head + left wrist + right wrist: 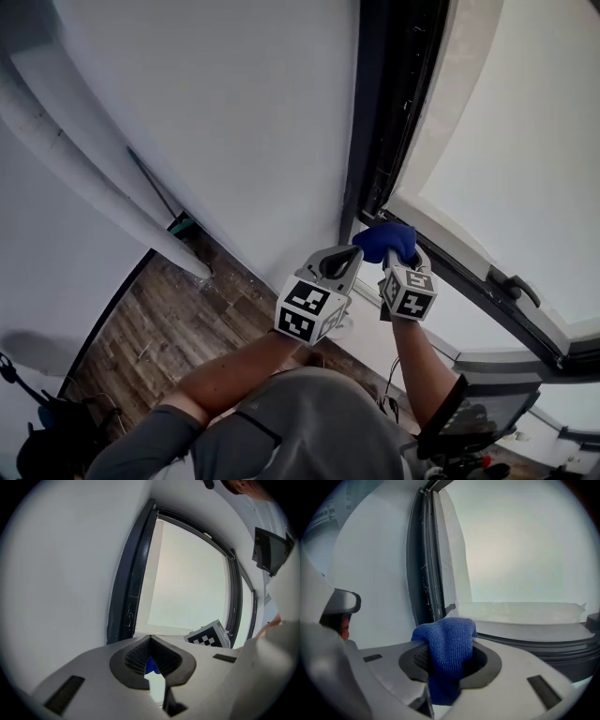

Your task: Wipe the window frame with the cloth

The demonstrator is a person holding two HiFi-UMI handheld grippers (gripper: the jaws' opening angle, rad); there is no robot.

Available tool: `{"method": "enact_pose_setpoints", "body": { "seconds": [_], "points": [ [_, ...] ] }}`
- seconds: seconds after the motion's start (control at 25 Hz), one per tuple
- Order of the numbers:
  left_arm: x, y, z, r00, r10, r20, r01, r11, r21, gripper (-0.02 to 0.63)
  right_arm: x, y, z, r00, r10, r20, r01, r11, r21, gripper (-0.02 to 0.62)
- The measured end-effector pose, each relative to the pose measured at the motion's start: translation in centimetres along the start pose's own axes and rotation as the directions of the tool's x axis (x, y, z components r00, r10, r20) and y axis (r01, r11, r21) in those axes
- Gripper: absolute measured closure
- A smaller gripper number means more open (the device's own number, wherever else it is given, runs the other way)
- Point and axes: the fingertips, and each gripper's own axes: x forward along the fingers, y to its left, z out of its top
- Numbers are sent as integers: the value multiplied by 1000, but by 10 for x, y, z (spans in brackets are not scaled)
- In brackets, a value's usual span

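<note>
A plain white wall (234,112) fills most of the head view, from the upper left to the centre. To its right, a dark grey metal window frame (394,94) runs from the top edge down to the middle. A white opened window sash (525,141) takes up the upper right and carries a dark lever handle (516,284) on its lower edge. A brown wood-plank floor (169,319) shows at the lower left.

The person's two bare forearms reach up from the bottom of the frame. The grippers are side by side at the centre, close to the foot of the window frame.

The left gripper (150,638) has its jaw tips together. A small patch of blue shows through the slot behind the tips, and it is unclear whether anything is pinched there. In the left gripper view it points at the corner where the wall meets the window frame.

The right gripper (401,258) is closed on a blue microfibre cloth (447,644). The cloth bulges up over the jaw tips and hangs down between the jaws. In the head view the cloth sits just right of the left gripper's tip, at the bottom of the window frame where the sash begins. In the right gripper view its top lies just in front of the frame's dark upright.
</note>
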Motion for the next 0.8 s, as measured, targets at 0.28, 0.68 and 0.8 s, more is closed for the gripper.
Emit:
{"method": "enact_pose_setpoints", "body": {
  "seconds": [0.28, 0.68, 0.8],
  "points": [
    [16, -38, -2, 997, -73, -13, 73, 997, 16, 597, -44, -45, -9, 997, -71, 10, 70, 995, 75, 469],
    [39, -96, -11, 983, -178, -47, 180, 983, 33, 597, -100, -100, -17, 984, -180, 13, 179, 980, 87, 469],
    [50, -117, -11, 975, -214, -54, 216, 976, 35, 597, -118, -121, -19, 976, -216, 14, 214, 972, 97, 469]
  ]
}}
